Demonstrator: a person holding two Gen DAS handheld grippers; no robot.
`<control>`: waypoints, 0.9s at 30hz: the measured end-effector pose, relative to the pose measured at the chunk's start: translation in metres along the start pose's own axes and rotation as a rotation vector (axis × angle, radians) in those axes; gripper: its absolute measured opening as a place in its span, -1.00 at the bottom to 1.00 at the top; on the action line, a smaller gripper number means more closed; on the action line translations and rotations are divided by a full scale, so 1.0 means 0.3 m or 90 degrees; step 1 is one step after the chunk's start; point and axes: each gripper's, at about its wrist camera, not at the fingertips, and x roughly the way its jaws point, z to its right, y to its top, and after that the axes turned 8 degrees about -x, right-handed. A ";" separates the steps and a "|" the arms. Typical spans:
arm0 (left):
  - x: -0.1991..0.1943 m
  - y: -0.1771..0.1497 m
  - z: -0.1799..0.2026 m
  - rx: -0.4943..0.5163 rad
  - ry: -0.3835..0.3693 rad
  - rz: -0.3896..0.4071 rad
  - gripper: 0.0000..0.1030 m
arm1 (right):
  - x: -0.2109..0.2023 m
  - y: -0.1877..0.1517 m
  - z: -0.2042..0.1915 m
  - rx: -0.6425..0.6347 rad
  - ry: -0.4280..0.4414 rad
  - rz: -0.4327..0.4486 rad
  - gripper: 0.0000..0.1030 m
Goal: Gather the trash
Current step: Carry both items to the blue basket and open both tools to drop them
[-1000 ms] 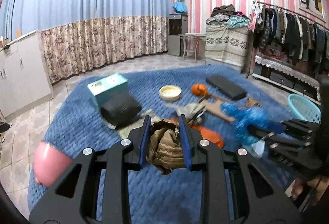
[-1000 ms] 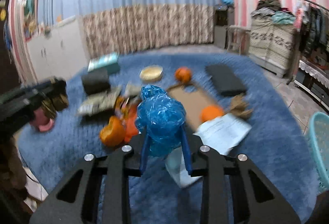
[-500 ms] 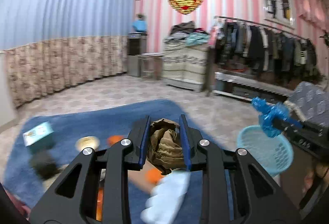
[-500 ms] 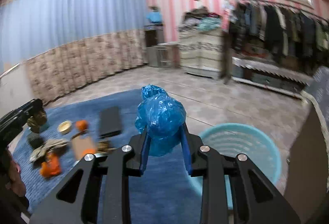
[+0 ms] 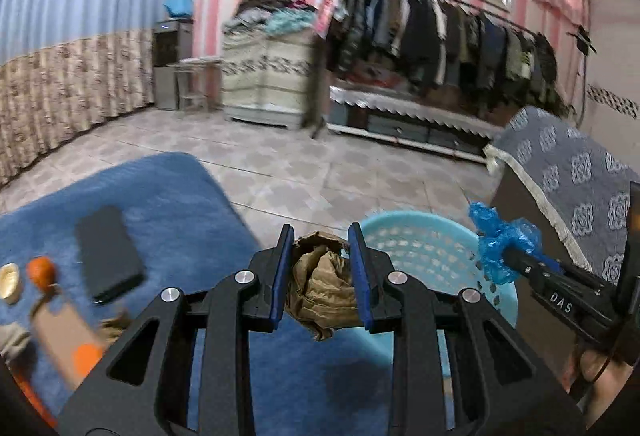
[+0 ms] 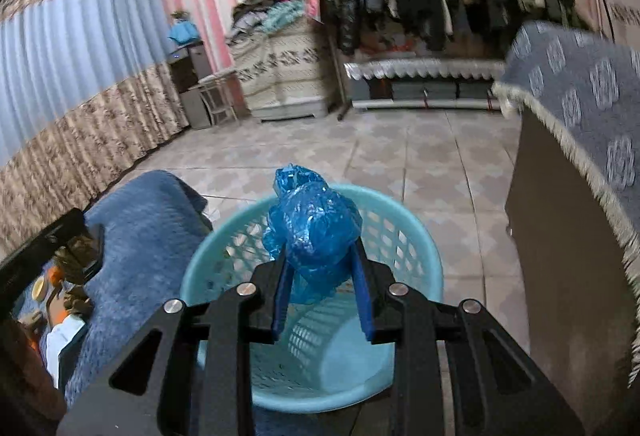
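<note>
My left gripper [image 5: 320, 260] is shut on a crumpled brown paper wad [image 5: 323, 284], held above the blue rug just left of the light blue plastic basket [image 5: 424, 248]. My right gripper [image 6: 320, 260] is shut on a crumpled blue plastic bag [image 6: 312, 228] and hangs right over the open basket [image 6: 416, 236]. The right gripper with its blue bag [image 5: 500, 240] also shows at the right of the left wrist view, above the basket's right rim. The left gripper with the brown wad [image 6: 76, 256] shows at the left edge of the right wrist view.
The blue rug [image 5: 168, 204] carries a black flat pad [image 5: 108, 256], an orange ball [image 5: 40, 270], a small bowl [image 5: 10, 278] and cardboard [image 5: 64, 332]. A dark cabinet with a grey patterned cloth [image 6: 576, 108] stands right of the basket. A clothes rack [image 5: 440, 32] lines the far wall.
Both grippers swung right, away from the litter on the rug, toward the basket. The right gripper now hangs over the basket; the left has come up beside it. Both still hold their loads.
</note>
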 end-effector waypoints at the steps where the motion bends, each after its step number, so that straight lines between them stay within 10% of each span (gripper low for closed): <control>1: 0.045 -0.005 0.023 0.005 -0.010 -0.012 -0.48 | 0.015 -0.004 0.026 0.013 -0.002 -0.007 -0.45; 13: 0.291 -0.032 0.183 0.055 -0.037 -0.061 -0.43 | 0.074 0.008 0.095 0.050 -0.004 -0.021 -0.45; 17: 0.310 -0.017 0.190 0.055 -0.024 -0.065 0.12 | 0.078 0.008 0.096 0.057 0.001 -0.021 -0.45; 27: 0.212 0.055 0.077 0.016 0.055 -0.006 0.73 | 0.105 0.014 0.045 0.025 -0.002 -0.020 -0.45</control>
